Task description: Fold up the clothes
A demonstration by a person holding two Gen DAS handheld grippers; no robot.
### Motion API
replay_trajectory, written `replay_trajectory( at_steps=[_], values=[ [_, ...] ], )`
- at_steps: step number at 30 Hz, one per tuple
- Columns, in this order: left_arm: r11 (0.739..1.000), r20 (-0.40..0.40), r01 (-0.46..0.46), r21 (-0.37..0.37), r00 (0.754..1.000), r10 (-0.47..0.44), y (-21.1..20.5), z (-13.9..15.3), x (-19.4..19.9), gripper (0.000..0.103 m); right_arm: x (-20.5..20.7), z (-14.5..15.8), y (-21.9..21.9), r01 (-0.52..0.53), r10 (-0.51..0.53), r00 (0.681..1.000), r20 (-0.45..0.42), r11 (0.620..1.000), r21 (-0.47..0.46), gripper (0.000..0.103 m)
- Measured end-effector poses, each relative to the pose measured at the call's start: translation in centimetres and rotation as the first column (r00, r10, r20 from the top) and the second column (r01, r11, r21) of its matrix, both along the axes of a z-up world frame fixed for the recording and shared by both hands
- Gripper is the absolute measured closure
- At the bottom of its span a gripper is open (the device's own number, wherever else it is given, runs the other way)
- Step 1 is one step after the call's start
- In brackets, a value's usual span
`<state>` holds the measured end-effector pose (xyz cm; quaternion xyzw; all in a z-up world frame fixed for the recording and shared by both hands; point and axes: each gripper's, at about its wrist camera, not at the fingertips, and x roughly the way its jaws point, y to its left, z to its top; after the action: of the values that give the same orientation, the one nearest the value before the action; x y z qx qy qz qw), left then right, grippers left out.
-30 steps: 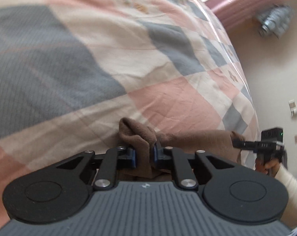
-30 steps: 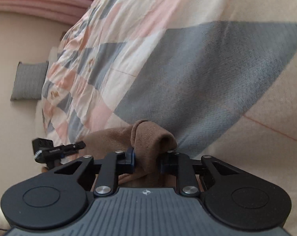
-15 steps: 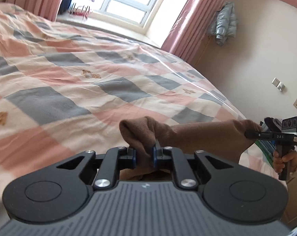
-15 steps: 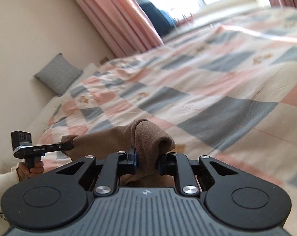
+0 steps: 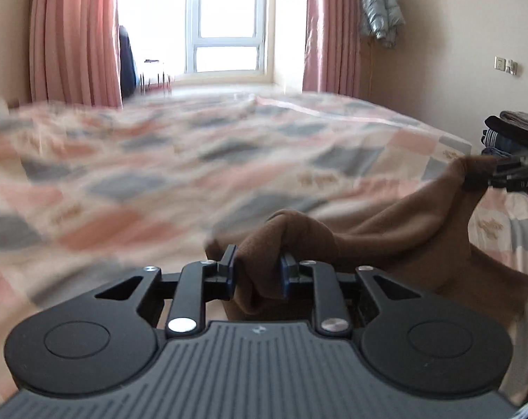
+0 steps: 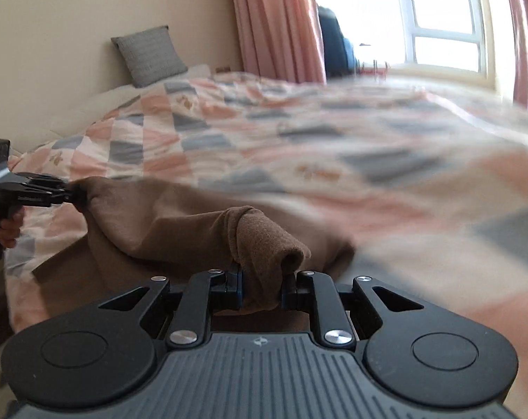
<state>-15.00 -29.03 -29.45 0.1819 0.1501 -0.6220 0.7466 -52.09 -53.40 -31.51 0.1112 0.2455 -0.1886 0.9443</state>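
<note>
Left wrist view: left gripper (image 5: 256, 275) clamps a bunched corner of the brown garment (image 5: 396, 223), stretched rightward to the right gripper (image 5: 473, 183) above the checkered bed (image 5: 159, 174). Right wrist view: right gripper (image 6: 262, 284) pinches the other corner; pink curtains (image 6: 274, 21) frame the window (image 6: 438, 17).

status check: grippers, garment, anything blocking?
Left gripper shut on brown garment; right gripper shut on its other corner. Garment stretched between them, sagging over the checked quilt. Nothing blocking.
</note>
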Motion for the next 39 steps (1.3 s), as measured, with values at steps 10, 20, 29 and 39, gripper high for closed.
replay_trajectory(
  at_steps=[10, 20, 29, 39],
  values=[
    [0.981, 0.304, 0.041, 0.19, 0.948, -0.098, 7.3, -9.1, -6.4, 0.071, -1.7, -4.0, 10.0, -0.217, 0.075, 0.956, -0.283, 0.83, -0.514, 0.086],
    [0.908, 0.478, 0.222, 0.354, 0.792, -0.38, 7.9, -5.3, -9.5, 0.063, -3.3, -2.7, 15.2, -0.227, -0.01, 0.904, -0.427, 0.836, -0.5, 0.042],
    [0.642, 0.49, 0.375, 0.668, 0.427, -0.76, 2.5, -10.0, -10.3, 0.054, 2.2, -3.0, 13.9, -0.479, 0.117, 0.736, -0.666, 0.786, -0.391, 0.042],
    [0.926, 0.859, 0.203, 0.319, 0.35, -0.373, 3.9, -9.4, -12.0, 0.095, 1.8, -5.1, 14.3, -0.456, -0.039, 0.803, -0.595, 0.602, -0.655, 0.089]
  ],
)
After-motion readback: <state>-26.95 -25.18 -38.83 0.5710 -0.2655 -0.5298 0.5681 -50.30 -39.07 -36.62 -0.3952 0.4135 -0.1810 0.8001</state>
